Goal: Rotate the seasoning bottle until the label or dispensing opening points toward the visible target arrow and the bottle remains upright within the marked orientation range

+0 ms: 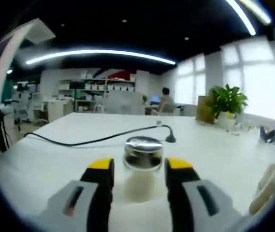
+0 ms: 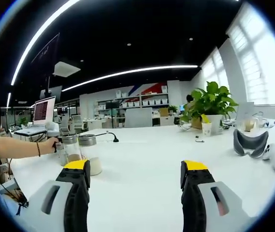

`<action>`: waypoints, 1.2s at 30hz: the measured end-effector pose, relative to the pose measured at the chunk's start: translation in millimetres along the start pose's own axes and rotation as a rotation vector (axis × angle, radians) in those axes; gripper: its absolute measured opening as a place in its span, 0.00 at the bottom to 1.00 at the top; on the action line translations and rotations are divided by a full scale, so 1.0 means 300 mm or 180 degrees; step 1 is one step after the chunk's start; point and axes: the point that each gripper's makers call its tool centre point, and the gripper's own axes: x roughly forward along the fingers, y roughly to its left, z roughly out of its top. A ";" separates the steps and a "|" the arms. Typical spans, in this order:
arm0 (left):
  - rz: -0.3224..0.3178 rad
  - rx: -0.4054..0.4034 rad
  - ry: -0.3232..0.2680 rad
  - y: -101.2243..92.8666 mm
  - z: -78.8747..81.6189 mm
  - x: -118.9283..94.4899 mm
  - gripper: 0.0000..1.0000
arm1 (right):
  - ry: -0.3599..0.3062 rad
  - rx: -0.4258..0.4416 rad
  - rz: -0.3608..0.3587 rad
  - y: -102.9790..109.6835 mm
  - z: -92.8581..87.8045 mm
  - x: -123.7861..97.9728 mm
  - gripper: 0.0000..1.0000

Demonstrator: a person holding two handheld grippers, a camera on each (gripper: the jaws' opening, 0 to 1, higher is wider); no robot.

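Note:
In the left gripper view a seasoning bottle (image 1: 142,166) stands upright on the white table (image 1: 214,150). It has a shiny metal lid and pale contents. My left gripper (image 1: 139,169) is open, and its yellow-tipped jaws stand on either side of the bottle with narrow gaps. I cannot make out a label. In the right gripper view the same bottle (image 2: 92,153) stands at the left, beside a second jar (image 2: 70,150) with brownish contents. My right gripper (image 2: 135,169) is open over bare table, with nothing between its jaws. A person's forearm (image 2: 16,146) reaches in beside the jars.
A black cable (image 1: 89,141) with a small stand runs across the table behind the bottle. A potted plant (image 1: 227,102) stands far right. In the right gripper view there are a laptop (image 2: 41,115) at the left, a plant (image 2: 210,104), a cup (image 2: 206,128) and a grey headset (image 2: 251,143).

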 end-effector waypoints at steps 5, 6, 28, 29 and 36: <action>0.0015 -0.0088 -0.0049 -0.002 -0.006 0.011 0.44 | -0.0023 -0.0022 -0.0049 -0.015 0.008 -0.008 0.79; 0.0019 -0.0117 -0.0055 -0.001 -0.006 0.013 0.43 | -0.0021 -0.0021 -0.0059 -0.018 0.007 -0.008 0.79; 0.0243 0.0487 0.0000 -0.005 -0.012 -0.042 0.33 | 0.0030 -0.0015 -0.0074 -0.035 -0.005 0.001 0.78; 0.0221 0.0505 -0.0015 -0.006 -0.010 -0.050 0.33 | 0.0037 -0.0008 -0.0063 -0.032 -0.007 0.003 0.78; 0.0081 0.0314 -0.0107 -0.003 -0.005 -0.124 0.33 | 0.0027 -0.0011 -0.0085 -0.035 -0.007 0.001 0.78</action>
